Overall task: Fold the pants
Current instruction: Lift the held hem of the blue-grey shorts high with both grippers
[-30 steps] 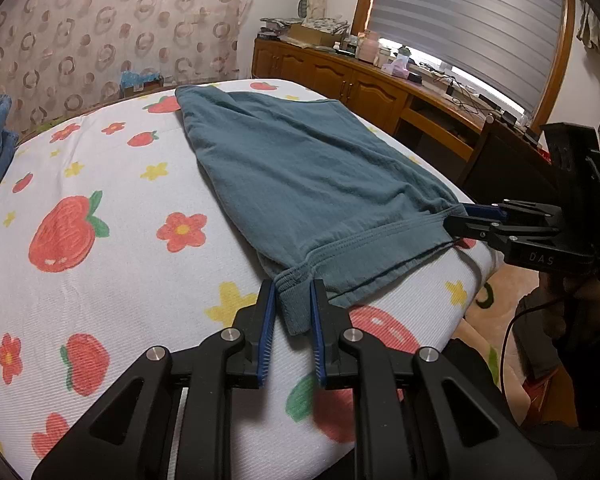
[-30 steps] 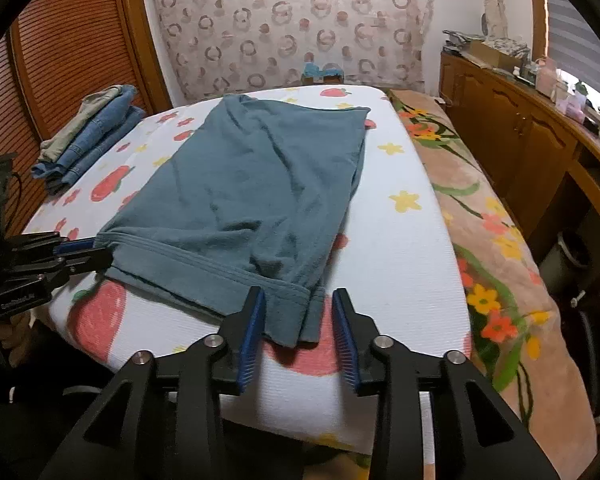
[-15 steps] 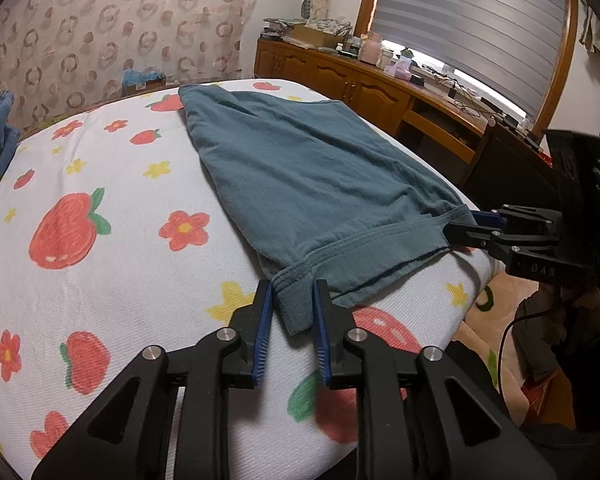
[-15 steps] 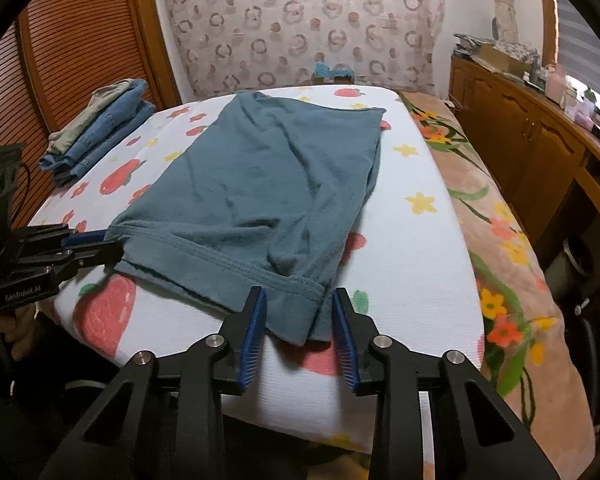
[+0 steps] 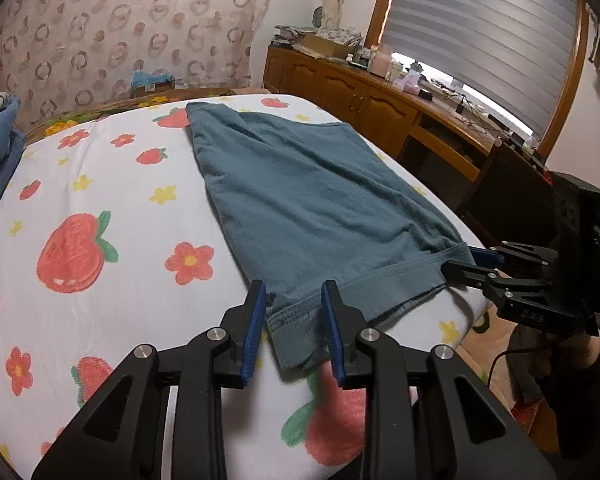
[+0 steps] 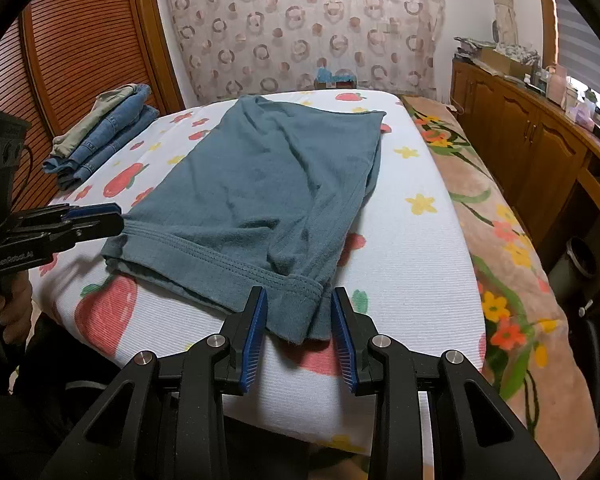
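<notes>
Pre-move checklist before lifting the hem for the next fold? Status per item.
1. Left gripper straddles a hem corner of the teal pants: ok.
2. Left pads pressing the cloth: not ok; jaws have just been opening, gaps show.
3. Right gripper straddles the other hem corner: ok.
4. Right pads pressing the cloth: not ok, gaps show.
5. Pants lie flat on the bed: ok, slight wrinkles.
6. Folded jeans stack clear of the pants: ok.

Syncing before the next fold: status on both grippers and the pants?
Left gripper jaws just opened, hem corner loose between them. Right gripper open around the other corner. Pants flat on bed. Nothing in the way.
</notes>
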`<control>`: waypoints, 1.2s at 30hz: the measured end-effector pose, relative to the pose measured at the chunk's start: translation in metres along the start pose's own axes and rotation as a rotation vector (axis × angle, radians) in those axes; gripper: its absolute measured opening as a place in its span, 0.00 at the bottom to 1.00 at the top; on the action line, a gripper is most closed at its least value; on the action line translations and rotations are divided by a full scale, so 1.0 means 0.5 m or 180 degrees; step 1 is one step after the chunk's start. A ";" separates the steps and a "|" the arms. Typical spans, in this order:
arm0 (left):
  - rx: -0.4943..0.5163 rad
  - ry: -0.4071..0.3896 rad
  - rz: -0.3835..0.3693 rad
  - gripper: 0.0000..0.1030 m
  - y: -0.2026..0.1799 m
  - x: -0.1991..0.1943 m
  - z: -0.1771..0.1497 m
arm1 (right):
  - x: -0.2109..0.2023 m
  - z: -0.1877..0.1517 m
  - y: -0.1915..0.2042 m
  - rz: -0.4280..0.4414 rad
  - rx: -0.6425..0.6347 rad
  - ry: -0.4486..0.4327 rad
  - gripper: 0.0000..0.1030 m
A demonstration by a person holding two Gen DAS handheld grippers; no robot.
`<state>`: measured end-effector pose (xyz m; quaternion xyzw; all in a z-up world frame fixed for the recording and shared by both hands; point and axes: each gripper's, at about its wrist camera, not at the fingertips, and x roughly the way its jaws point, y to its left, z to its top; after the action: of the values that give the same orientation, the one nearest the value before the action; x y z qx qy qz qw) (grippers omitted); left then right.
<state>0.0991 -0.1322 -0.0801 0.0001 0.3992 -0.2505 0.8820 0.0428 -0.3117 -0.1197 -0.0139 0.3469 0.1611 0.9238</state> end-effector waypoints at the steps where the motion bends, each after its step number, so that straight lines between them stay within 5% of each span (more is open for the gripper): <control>1: -0.0002 0.0027 0.0013 0.29 0.001 0.004 -0.001 | 0.000 -0.001 0.000 0.0001 0.0000 -0.0004 0.33; 8: -0.0083 0.0132 0.0039 0.36 0.010 0.022 -0.016 | -0.001 -0.004 0.000 0.0005 -0.0005 -0.0021 0.32; 11: -0.0067 0.0099 -0.0002 0.37 0.014 0.017 -0.024 | -0.001 -0.003 -0.001 0.0108 0.0004 0.0007 0.18; 17: 0.0100 0.0089 0.0039 0.37 -0.009 0.013 -0.034 | 0.001 -0.003 -0.008 0.0218 0.0067 -0.0014 0.14; 25: 0.0095 0.0060 -0.0143 0.14 -0.005 -0.002 -0.025 | -0.009 0.001 -0.010 0.0294 0.0127 -0.0123 0.14; 36: 0.0261 -0.0645 -0.0204 0.13 -0.021 -0.176 0.056 | -0.102 0.085 0.025 0.0396 -0.0072 -0.0610 0.14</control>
<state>0.0653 -0.1083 0.0030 -0.0019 0.2972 -0.2933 0.9086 0.0298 -0.3085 -0.0536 0.0127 0.2554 0.2227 0.9408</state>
